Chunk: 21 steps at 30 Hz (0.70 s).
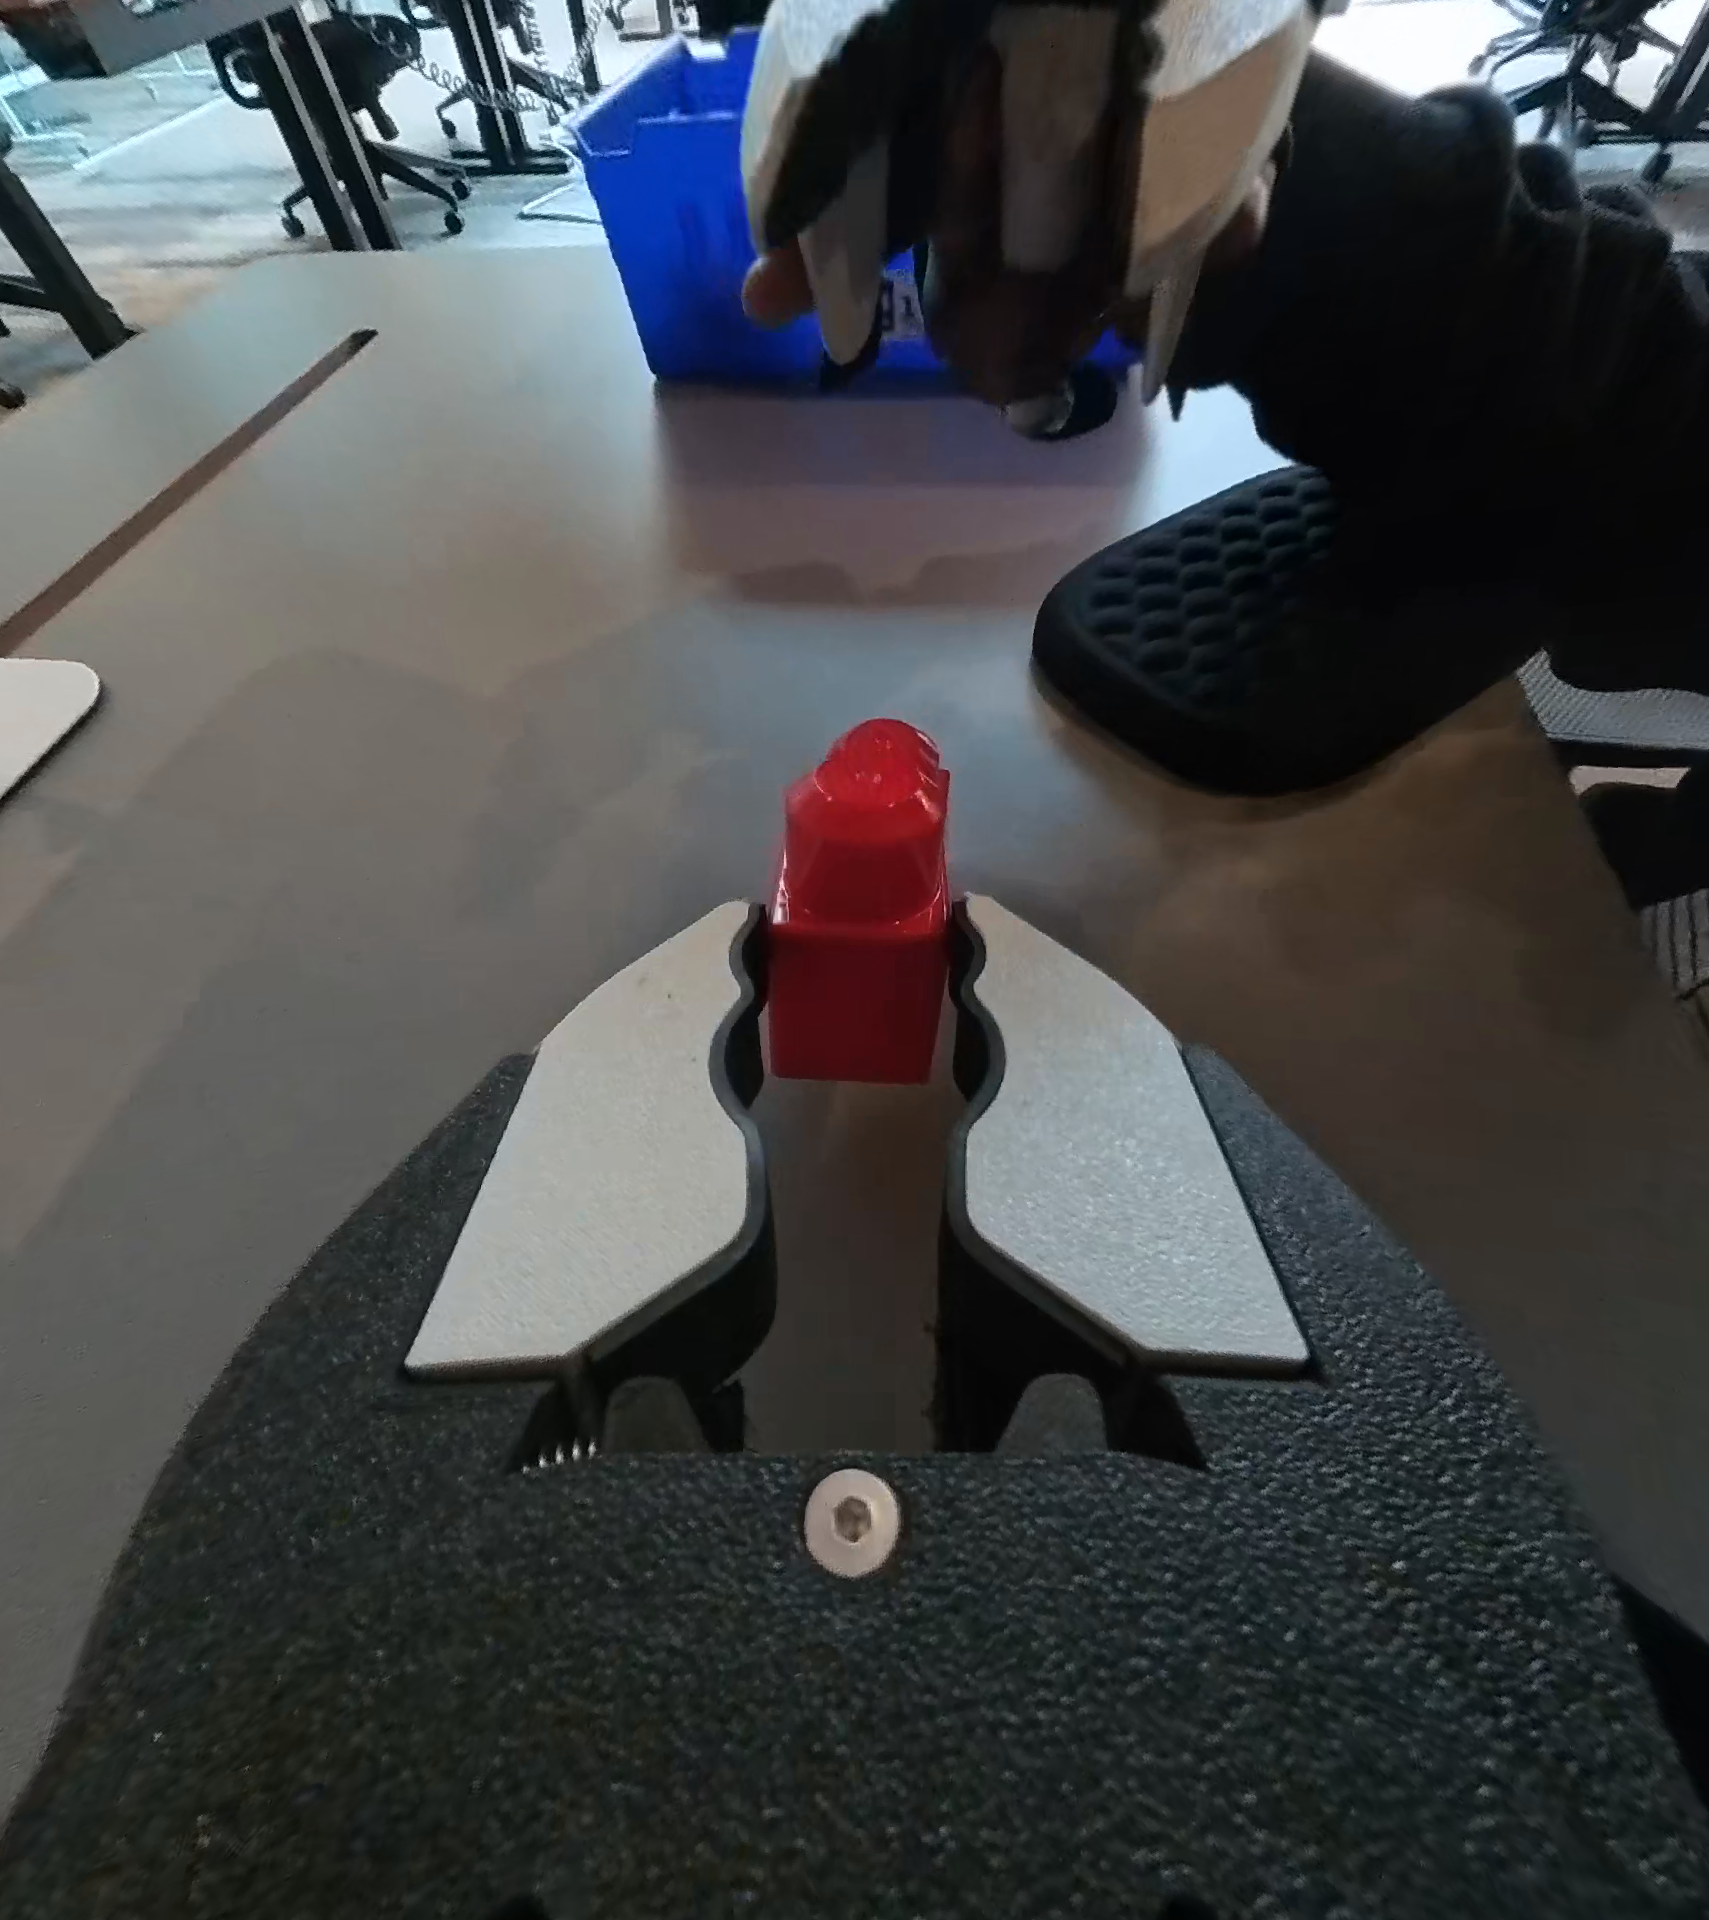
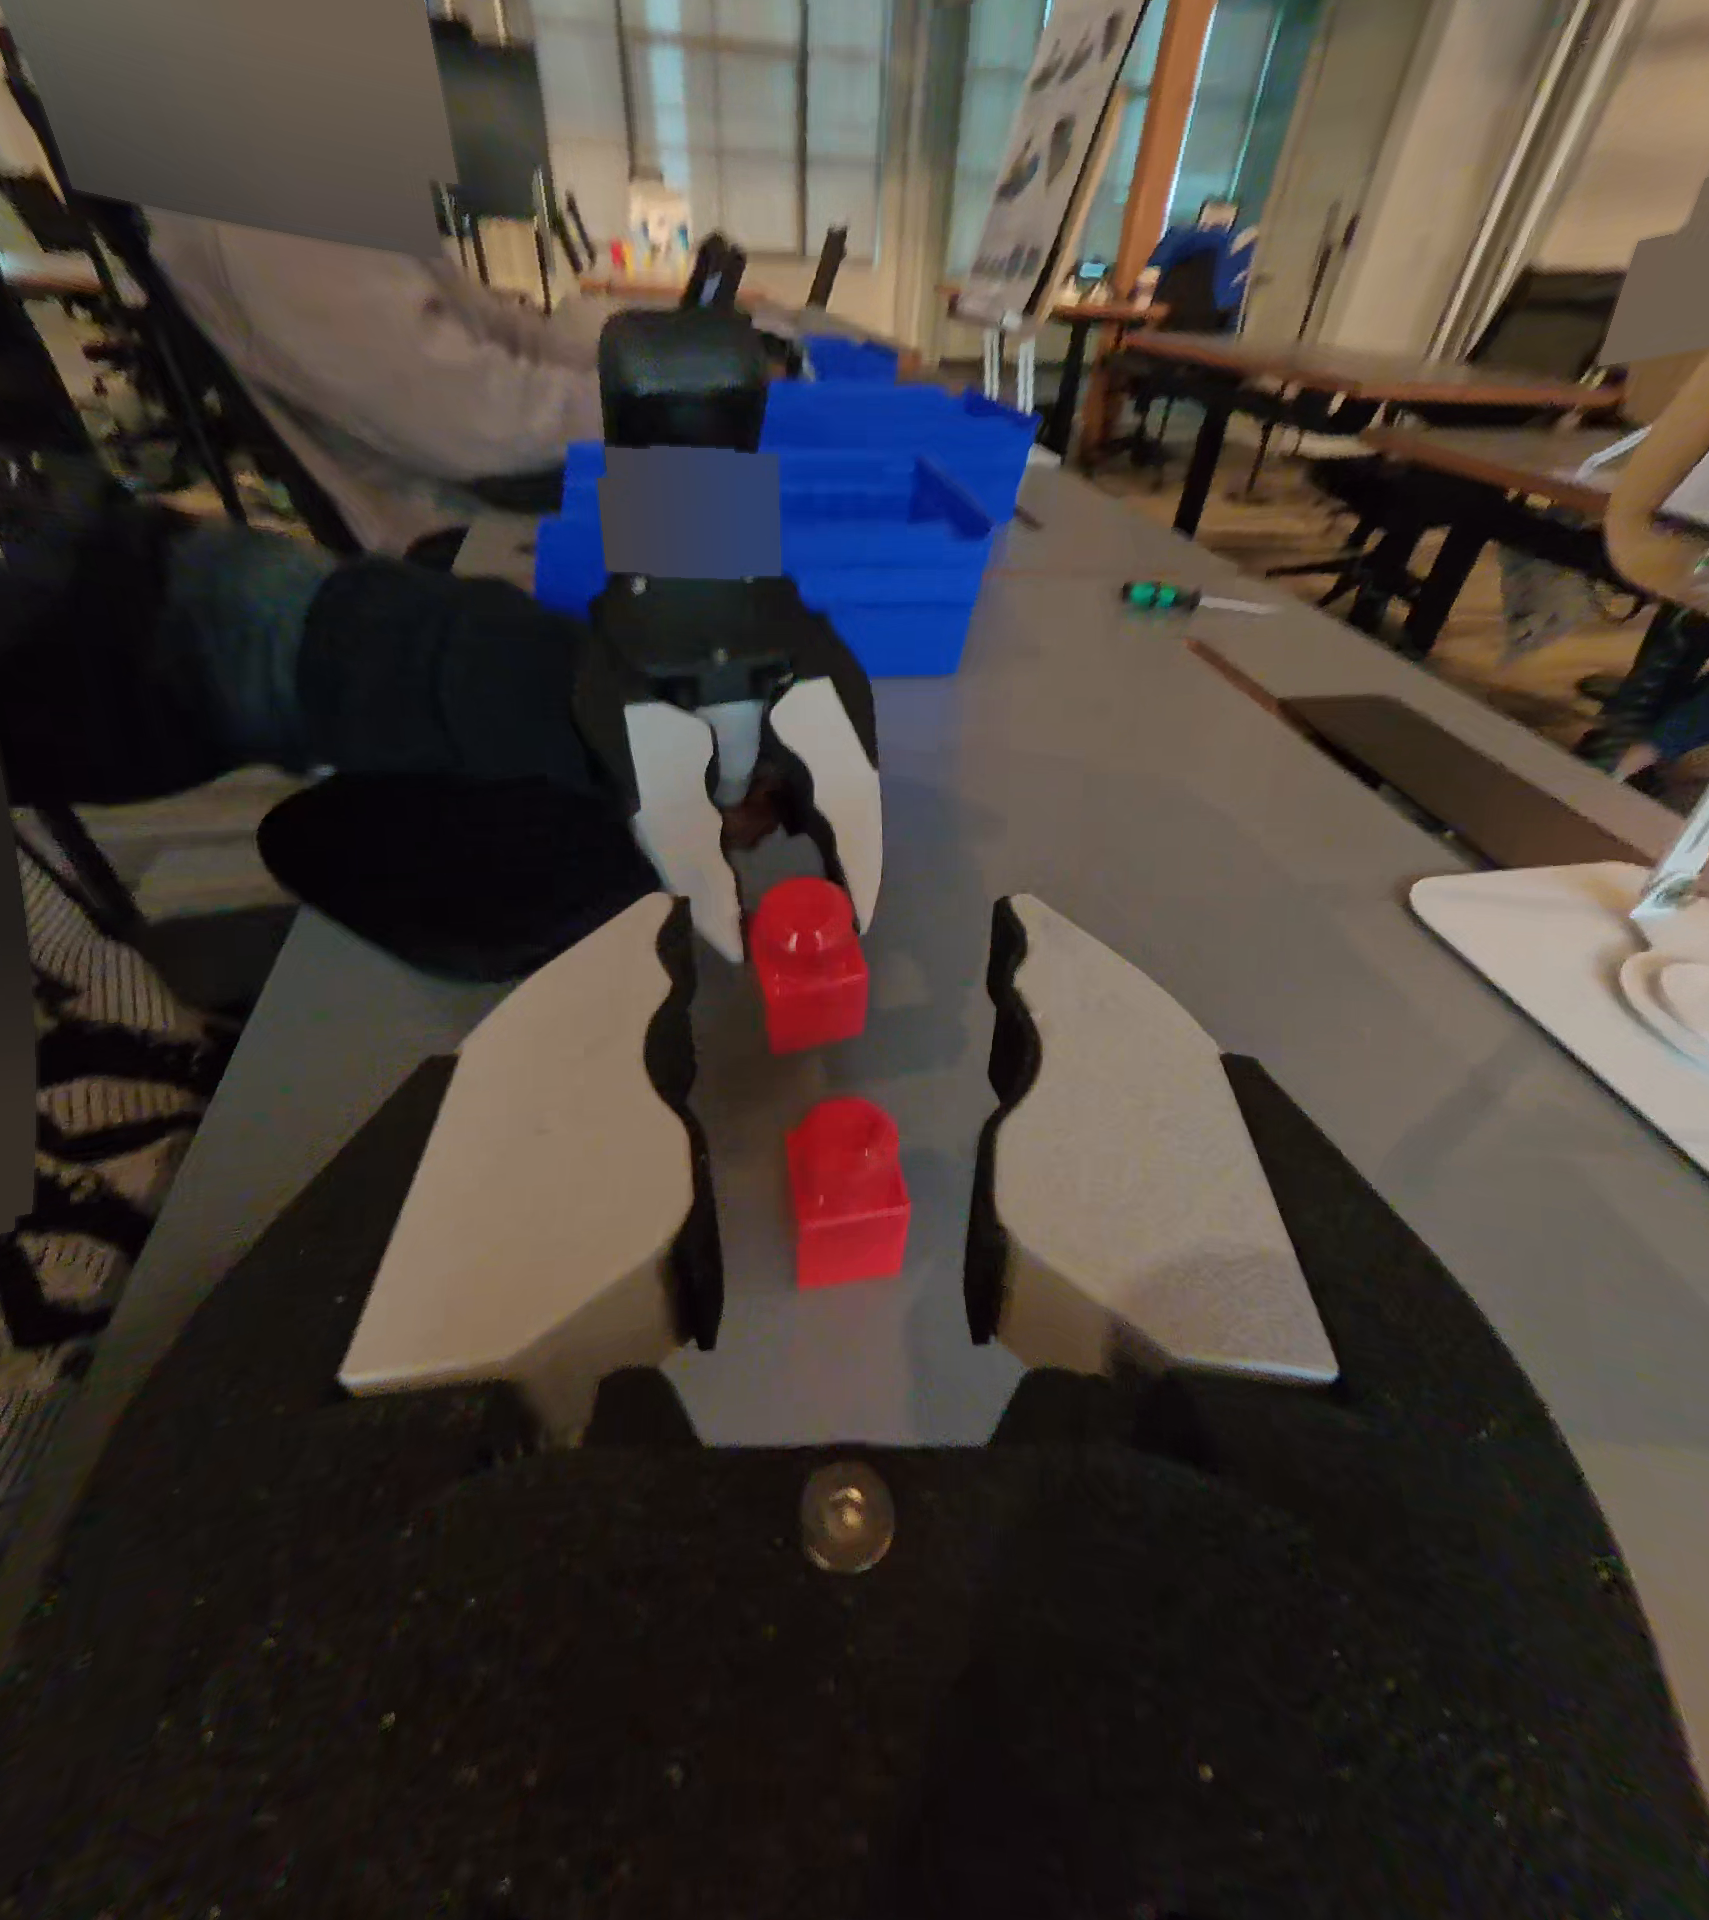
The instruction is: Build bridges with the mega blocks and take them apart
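Note:
My left gripper (image 1: 858,912) is shut on a small red one-stud block (image 1: 852,987) standing on the grey table (image 1: 362,831). The right wrist view shows that gripper (image 2: 803,930) from the front, its tips on either side of the far red block (image 2: 814,987). A second red block (image 2: 848,1210) stands on the table just in front of it, between my right gripper's fingers and untouched by them. My right gripper (image 2: 839,909) is open and empty. In the left wrist view it hangs blurred at the top (image 1: 1006,353), held by a dark-sleeved hand.
Blue bins (image 2: 891,561) stand at the table's far end and also show in the left wrist view (image 1: 673,229). A white lamp base (image 2: 1608,987) sits on the right. A screwdriver (image 2: 1156,595) lies beyond. A black chair armrest (image 1: 1224,623) overlaps the table edge. Spacing between my two grippers at the tips: around 11 cm.

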Tool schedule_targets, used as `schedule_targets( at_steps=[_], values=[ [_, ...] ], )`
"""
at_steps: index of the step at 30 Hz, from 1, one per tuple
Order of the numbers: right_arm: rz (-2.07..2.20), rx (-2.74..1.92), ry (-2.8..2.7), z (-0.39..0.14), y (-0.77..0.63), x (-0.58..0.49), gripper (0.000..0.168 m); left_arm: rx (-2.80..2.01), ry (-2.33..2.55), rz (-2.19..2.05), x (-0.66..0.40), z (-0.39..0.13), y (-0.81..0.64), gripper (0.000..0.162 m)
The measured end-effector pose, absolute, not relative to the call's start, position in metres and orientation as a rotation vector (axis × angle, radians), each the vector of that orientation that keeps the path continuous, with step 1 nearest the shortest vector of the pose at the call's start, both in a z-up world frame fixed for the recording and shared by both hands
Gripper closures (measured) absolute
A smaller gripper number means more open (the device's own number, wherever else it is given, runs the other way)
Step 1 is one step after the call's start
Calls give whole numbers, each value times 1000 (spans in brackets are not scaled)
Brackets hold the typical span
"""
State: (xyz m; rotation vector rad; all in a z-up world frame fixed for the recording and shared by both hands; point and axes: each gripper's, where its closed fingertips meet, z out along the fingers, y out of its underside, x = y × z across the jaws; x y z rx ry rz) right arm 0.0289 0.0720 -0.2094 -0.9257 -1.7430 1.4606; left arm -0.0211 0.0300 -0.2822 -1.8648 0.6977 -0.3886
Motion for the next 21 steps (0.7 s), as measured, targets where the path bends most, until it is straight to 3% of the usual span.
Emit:
schedule_targets(
  at_steps=[21],
  values=[
    [1391,-1001,-1878,-239,73,31,115,-1892,696,-538,-8,-303,48,128]
  ],
)
